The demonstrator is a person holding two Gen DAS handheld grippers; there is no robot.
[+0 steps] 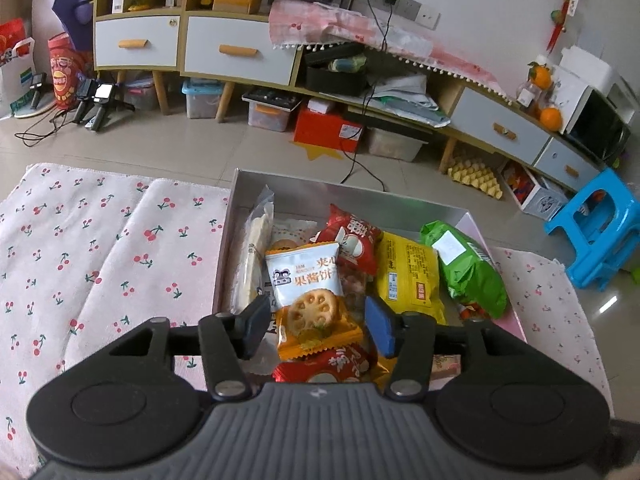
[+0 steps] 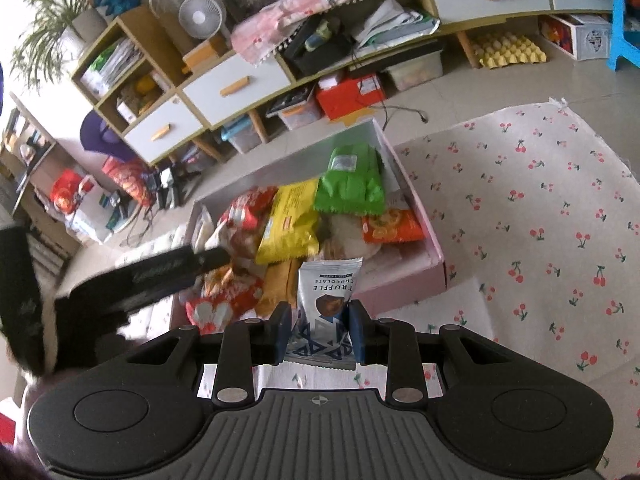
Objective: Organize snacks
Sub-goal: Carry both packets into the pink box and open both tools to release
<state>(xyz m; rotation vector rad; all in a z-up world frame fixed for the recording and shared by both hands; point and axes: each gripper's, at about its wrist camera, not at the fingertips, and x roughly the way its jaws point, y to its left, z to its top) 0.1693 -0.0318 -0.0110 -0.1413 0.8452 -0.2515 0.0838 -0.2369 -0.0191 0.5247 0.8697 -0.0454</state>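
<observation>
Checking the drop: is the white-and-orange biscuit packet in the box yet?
In: white-and-orange biscuit packet lies on other snacks inside the pink box.

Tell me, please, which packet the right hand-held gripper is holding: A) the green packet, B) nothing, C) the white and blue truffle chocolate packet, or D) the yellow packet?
C: in the right wrist view the right hand-held gripper is clamped on the truffle chocolate packet, with the green packet and yellow packet lying in the box.
</observation>
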